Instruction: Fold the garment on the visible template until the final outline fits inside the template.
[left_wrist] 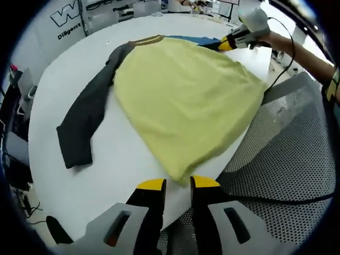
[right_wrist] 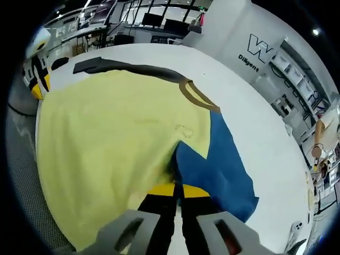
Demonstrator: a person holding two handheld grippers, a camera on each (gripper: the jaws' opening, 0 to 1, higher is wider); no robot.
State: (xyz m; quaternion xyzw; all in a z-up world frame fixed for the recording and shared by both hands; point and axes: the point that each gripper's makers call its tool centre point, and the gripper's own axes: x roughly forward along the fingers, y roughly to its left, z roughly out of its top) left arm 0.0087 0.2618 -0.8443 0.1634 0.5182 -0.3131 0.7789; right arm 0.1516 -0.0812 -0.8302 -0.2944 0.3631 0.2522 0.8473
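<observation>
Garment point(left_wrist: 186, 101) first: a yellow raglan shirt with a brown-trimmed neck, lying spread on a white round table point(left_wrist: 69, 159), its hem reaching the table's near edge.

In the left gripper view, starting at the left, the dark grey sleeve point(left_wrist: 85, 125) lies stretched flat across the tabletop, running from the shoulder down to a cuff well away from the body. To its right comes the yellow body, wide and a bit rumpled. At the bottom the left gripper point(left_wrist: 178, 185) has its yellow-tipped jaws on either side of the hem's lowest corner; a narrow gap shows between the tips and the cloth's point sits right at that gap, so I cannot tell whether it is pinched. Further right, a grey mesh chair back point(left_wrist: 287, 154) sits just beside the table edge. At top right the right gripper point(left_wrist: 226, 44), held by a person's hand point(left_wrist: 273, 38), meets the shirt's far shoulder, next to a sliver of blue.

In the right gripper view, the left gripper point(right_wrist: 36, 85) sits at the far left by the hem. The yellow body point(right_wrist: 106, 143) spreads across the middle, with the neckband point(right_wrist: 197, 96) beyond it. The right gripper point(right_wrist: 178, 190) has its jaws drawn together, clamped on the seam where yellow meets the blue sleeve point(right_wrist: 220, 164), which lies flat to the right.
</observation>
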